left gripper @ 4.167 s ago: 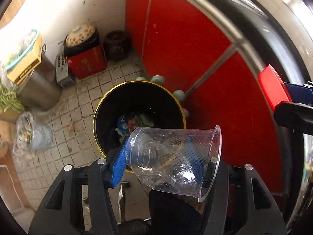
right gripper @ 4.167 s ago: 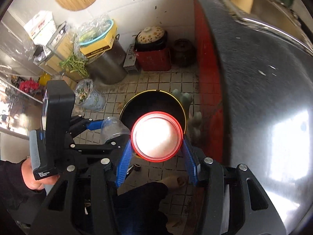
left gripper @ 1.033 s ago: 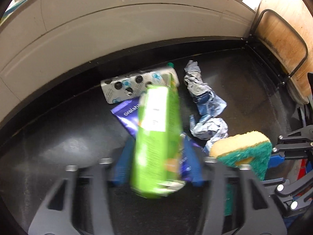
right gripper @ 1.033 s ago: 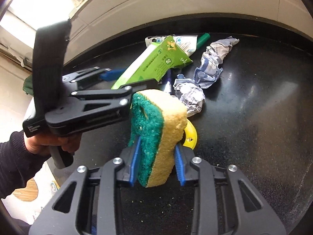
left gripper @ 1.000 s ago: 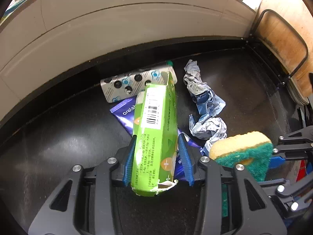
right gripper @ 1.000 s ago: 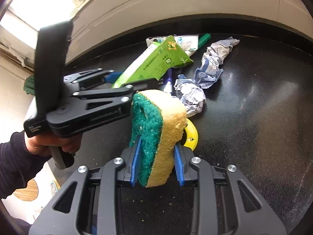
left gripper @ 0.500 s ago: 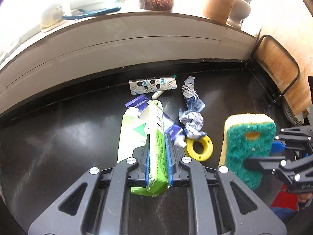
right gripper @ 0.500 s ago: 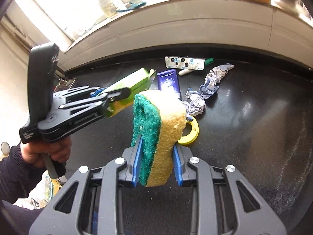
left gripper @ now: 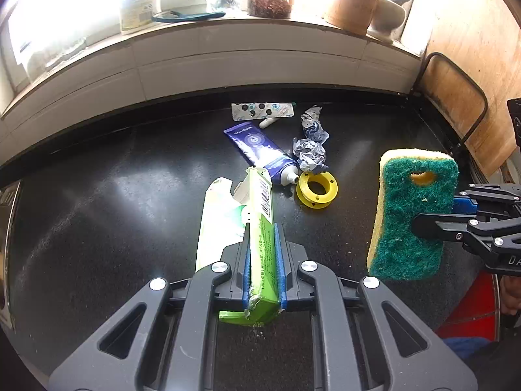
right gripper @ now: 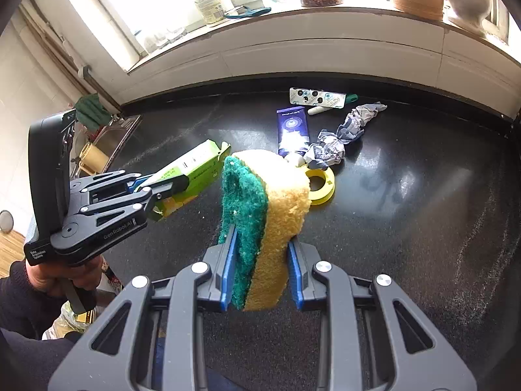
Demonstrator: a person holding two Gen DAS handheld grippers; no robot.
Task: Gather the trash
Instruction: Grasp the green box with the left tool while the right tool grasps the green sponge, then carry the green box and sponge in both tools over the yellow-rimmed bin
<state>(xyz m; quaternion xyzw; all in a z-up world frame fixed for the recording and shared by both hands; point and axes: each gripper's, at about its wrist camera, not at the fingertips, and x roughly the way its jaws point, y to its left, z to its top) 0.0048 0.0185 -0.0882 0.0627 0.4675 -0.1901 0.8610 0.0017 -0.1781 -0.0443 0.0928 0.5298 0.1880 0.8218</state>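
1. Left gripper: fingers clenched flat on the green carton, held clear above the worktop, near side of the yellow ring (likely bin-bound).
2. Right gripper: fingers squeezing the sponge, right of the ring.
3. Tube, crumpled foil and blister pack lie behind the ring.

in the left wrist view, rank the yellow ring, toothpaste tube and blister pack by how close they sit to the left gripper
1. yellow ring: nearest the left gripper, just ahead to its right.
2. toothpaste tube: farther up the counter, cap end beside the ring.
3. blister pack: farthest, near the back wall.
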